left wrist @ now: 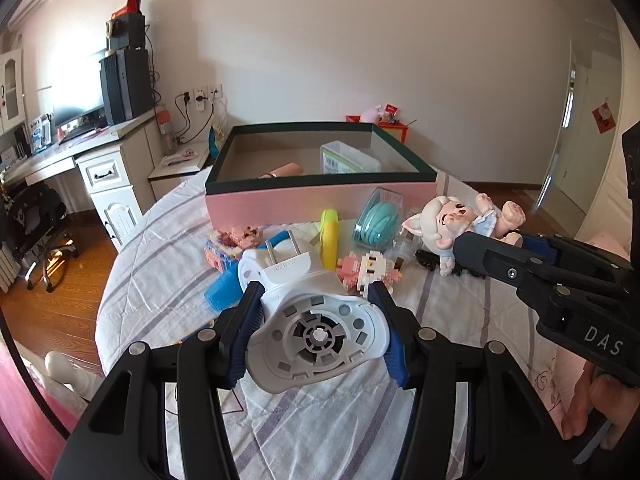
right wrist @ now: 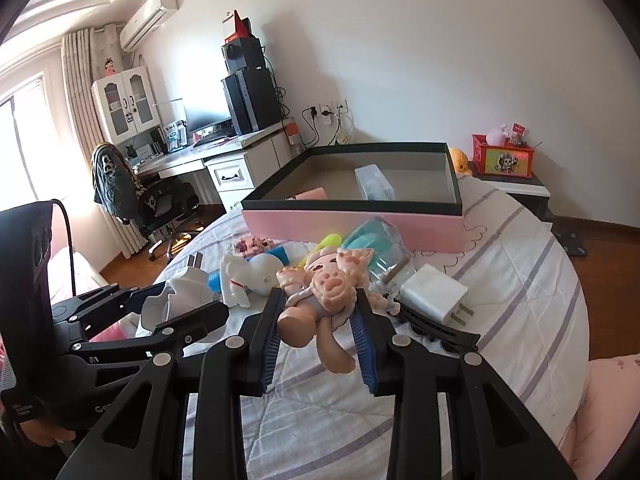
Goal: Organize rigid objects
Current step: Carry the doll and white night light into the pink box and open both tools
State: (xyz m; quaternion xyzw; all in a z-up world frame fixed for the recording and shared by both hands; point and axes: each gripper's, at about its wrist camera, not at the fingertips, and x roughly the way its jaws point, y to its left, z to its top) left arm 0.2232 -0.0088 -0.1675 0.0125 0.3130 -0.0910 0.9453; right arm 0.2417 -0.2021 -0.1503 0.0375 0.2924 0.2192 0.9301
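**Both grippers loaded above the striped bed**

While I scan from the left, my left gripper is clamped on the white plug-in device, blue pads pressed against its two sides, its two metal prongs pointing toward 11 o'clock. Just past it at 11 o'clock lie a blue plastic piece and a pink block model on the striped bedspread. At 12 o'clock a yellow tube sits upright-ish against a second pink-and-white block figure, and behind them the pink box with the dark rim stands open, holding a pink roll and a clear green-labelled case. A teal reel in a clear case leans near the box's front wall at 1 o'clock.

Further right, my right gripper is closed on the pig doll; the pads grip its body, one leg hanging toward me, head toward the box. From the left wrist view the same doll sits at 2 o'clock at that gripper's tip. In the right wrist view a white dog figure lies at 10 o'clock, while a white charger and a black hair clip rest touching at 2 o'clock.
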